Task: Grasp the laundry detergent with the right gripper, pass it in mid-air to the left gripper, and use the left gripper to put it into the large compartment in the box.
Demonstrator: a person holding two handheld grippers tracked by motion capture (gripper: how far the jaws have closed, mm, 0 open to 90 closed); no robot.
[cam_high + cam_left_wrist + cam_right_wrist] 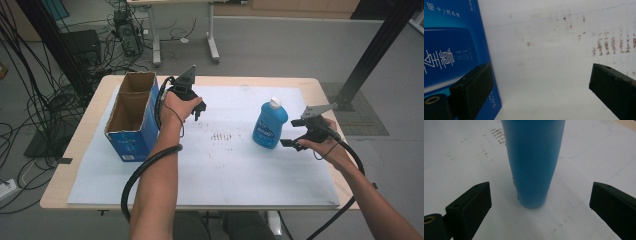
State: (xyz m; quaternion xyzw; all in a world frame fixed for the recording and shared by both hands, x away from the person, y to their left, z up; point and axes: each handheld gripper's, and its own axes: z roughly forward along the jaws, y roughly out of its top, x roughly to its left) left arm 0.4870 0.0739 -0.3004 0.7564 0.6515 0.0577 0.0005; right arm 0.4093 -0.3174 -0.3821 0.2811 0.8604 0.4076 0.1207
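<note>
A blue bottle (270, 125) with a white cap stands upright on the white sheet, right of centre. My right gripper (292, 142) is low beside it on its right, open. In the right gripper view the bottle's lower body (534, 162) stands between and just beyond the two spread jaws, neither touching it. An open blue cardboard box (132, 117) stands at the left of the table. My left gripper (194, 111) hangs open just right of the box, pointing down. In the left gripper view the box's printed side (451, 50) lies behind the left jaw, with nothing between the jaws (541, 85).
A white sheet (225, 170) covers most of the wooden table (75, 150). Brown smudges (222, 136) mark its middle. Cables and equipment lie on the floor at the far left, and a black post (375, 50) rises at the far right.
</note>
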